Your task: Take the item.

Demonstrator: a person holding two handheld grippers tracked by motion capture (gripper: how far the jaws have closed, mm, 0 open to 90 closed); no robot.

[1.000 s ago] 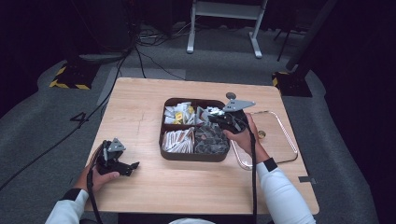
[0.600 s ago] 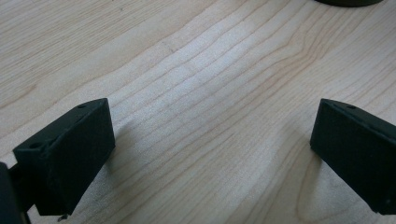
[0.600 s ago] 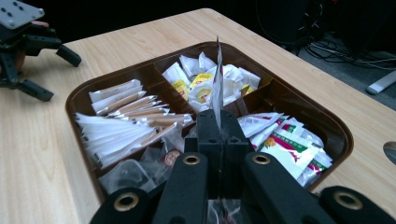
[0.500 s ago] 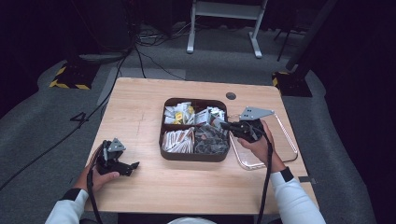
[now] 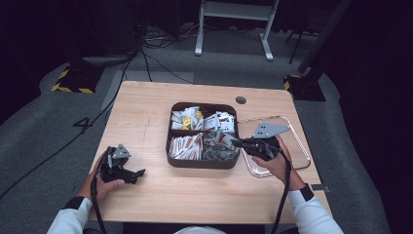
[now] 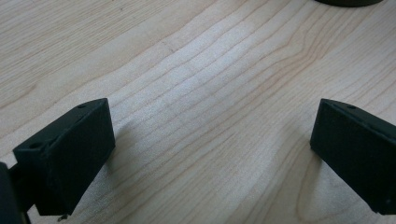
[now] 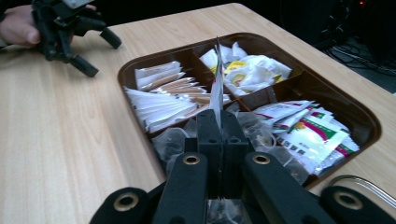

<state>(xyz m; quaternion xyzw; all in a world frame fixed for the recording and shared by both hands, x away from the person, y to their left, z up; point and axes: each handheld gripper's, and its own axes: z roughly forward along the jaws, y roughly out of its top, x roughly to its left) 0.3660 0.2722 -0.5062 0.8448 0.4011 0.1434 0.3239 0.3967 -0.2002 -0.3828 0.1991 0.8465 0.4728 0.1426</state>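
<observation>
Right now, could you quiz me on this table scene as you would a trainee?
1. True or false: the right gripper is clamped on a thin white packet.
2. How many compartments does the brown tray have?
3. The left gripper is: A) over the tray, B) open above bare table, C) holding a packet.

Key: 1 true, the packet stands on edge between the closed jaws. 2 four. 3 B, nothing lies between its jaws.
</observation>
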